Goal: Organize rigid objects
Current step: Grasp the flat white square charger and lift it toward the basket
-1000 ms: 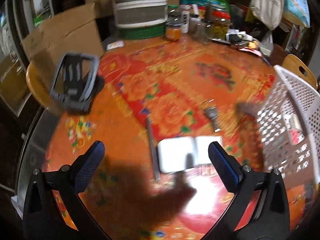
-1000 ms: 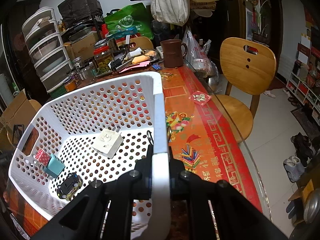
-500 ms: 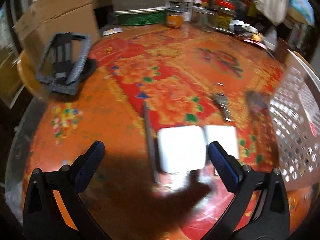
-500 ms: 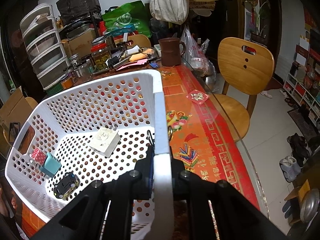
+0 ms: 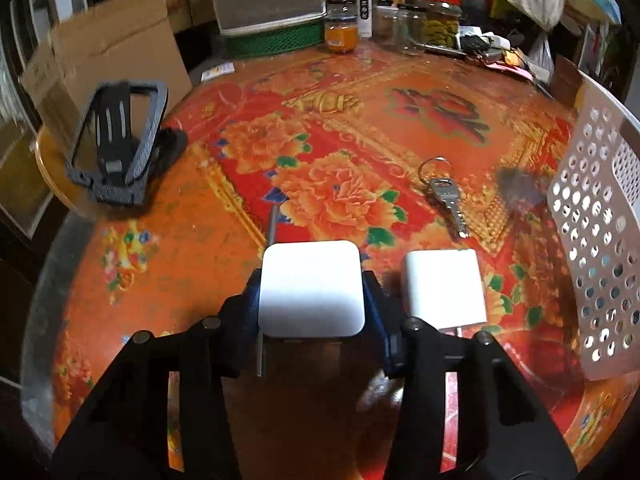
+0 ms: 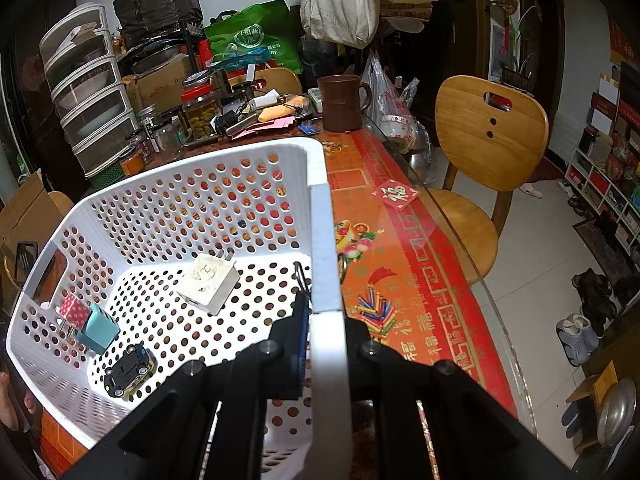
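While the left hand-held gripper (image 5: 312, 296) is closing its jaws around the white charger block (image 5: 311, 288) lying on the desk (image 5: 168, 248), the block is looking light, stiff and slick-sided, so flat opposite faces are suiting best.

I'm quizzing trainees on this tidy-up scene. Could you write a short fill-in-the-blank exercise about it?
1. The left gripper is closing around a white ____.
2. The right gripper is clamped on the rim of the white ____.
3. The key lies on the ____, outside the basket.
4. The toy car inside the basket is mostly ____.

Missing words: charger; basket; table; black
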